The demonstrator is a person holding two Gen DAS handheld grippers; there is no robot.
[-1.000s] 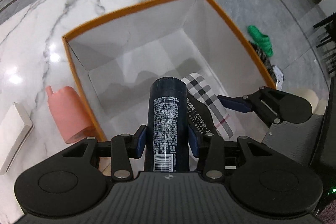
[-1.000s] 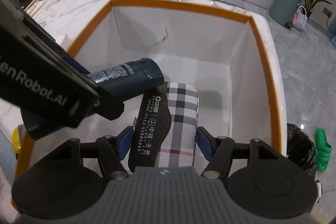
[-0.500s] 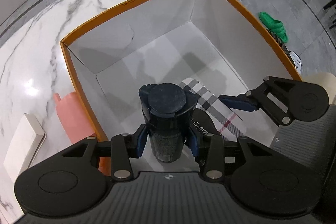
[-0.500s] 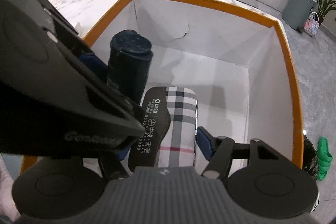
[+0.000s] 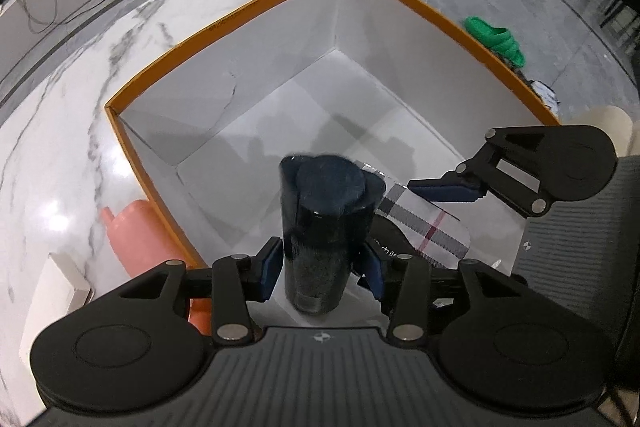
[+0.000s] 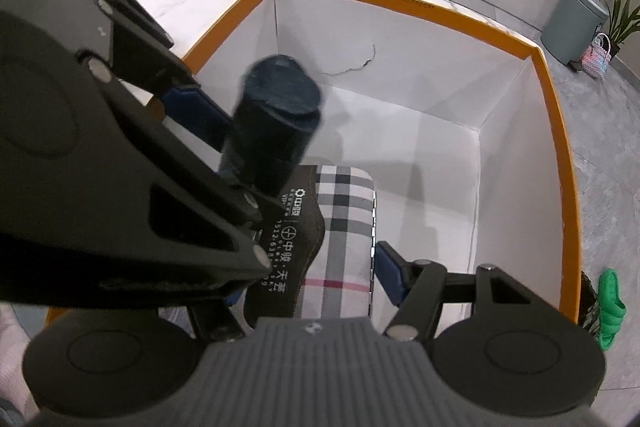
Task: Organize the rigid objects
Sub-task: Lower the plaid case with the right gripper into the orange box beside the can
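My left gripper (image 5: 322, 267) has just been opening around the dark can (image 5: 326, 227), pads barely clear. It may topple onto the plaid case (image 6: 340, 235), which my half-open right gripper (image 6: 316, 275) straddles low in the frame; whether it grips it I cannot tell.

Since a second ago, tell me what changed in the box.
The dark bottle swung from lying tilted to upright between the left gripper's fingers, whose jaws have just been opening; small gaps now show. The right gripper stayed around the plaid case.

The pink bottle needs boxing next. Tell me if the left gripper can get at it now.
Probably not yet. The left gripper has just been opening its jaws, but the dark bottle is between them, and the box wall stands between gripper and pink bottle. Beyond the wall, nothing covers it.
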